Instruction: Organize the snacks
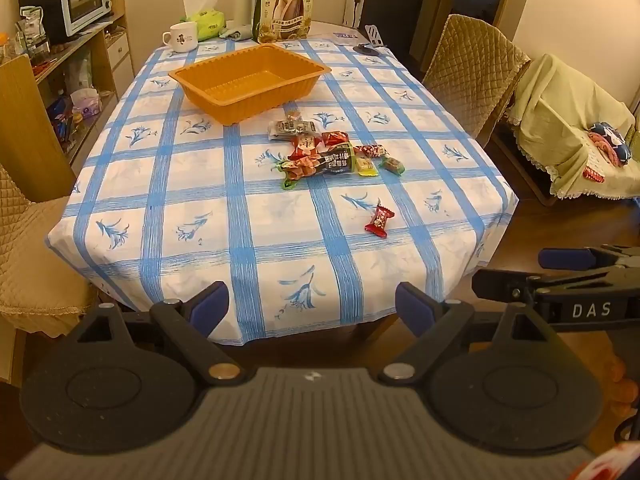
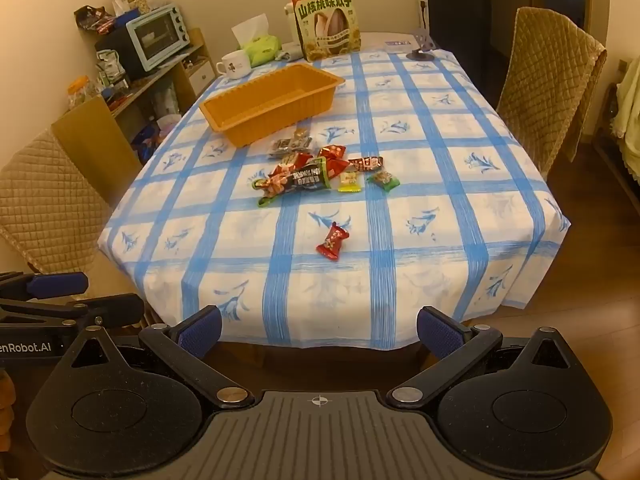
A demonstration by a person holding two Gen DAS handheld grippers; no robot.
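Snacks lie loose mid-frame, orange tray just above them. Left gripper & right gripper low in frame, tilted down twd table edge, jaws wide, nothing held

Near half of tablecloth bare: open approach. Lone red candy mid-path. Wrapped snack pile fronts orange tray. Chairs flank sides.

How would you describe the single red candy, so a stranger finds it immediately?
Start at the orange tray on the checked tablecloth, then come nearer past the snack pile. The red candy lies alone on the cloth, nearest the table's front edge, touching no other wrapper.
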